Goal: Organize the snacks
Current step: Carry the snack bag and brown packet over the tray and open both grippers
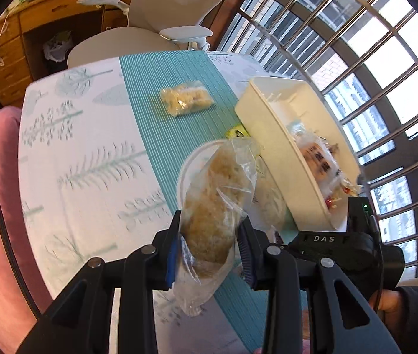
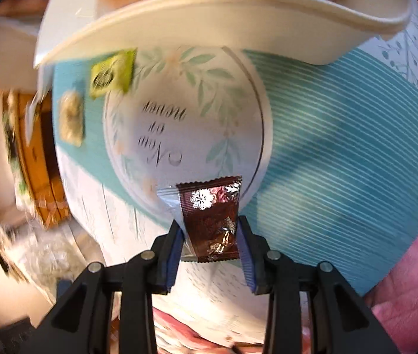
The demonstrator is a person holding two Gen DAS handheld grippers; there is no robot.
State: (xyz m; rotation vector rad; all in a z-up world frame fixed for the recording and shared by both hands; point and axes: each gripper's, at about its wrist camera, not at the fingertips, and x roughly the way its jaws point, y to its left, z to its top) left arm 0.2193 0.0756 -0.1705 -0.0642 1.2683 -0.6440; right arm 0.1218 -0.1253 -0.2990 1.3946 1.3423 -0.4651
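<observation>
While both claws carry snacks: the step in hand looks like delivery into the white rectangular plastic bin (image 1: 271,153).
Left claw (image 1: 209,236): closed partway on a clear plastic bag of pale crumbly snack (image 1: 215,206), held above the round white plate (image 1: 188,165), just beside the bin.
Right claw (image 2: 210,236): pinching a dark brown foil sachet with silver snowflakes (image 2: 212,218) over the plate.
Left on table: a clear packet of pale yellow snack (image 1: 185,100) and a yellow-green packet (image 2: 111,72) on the teal ribbed runner (image 1: 173,135).
Doing it well: clear the bin's near wall, then release low; the loose bag could snag.
</observation>
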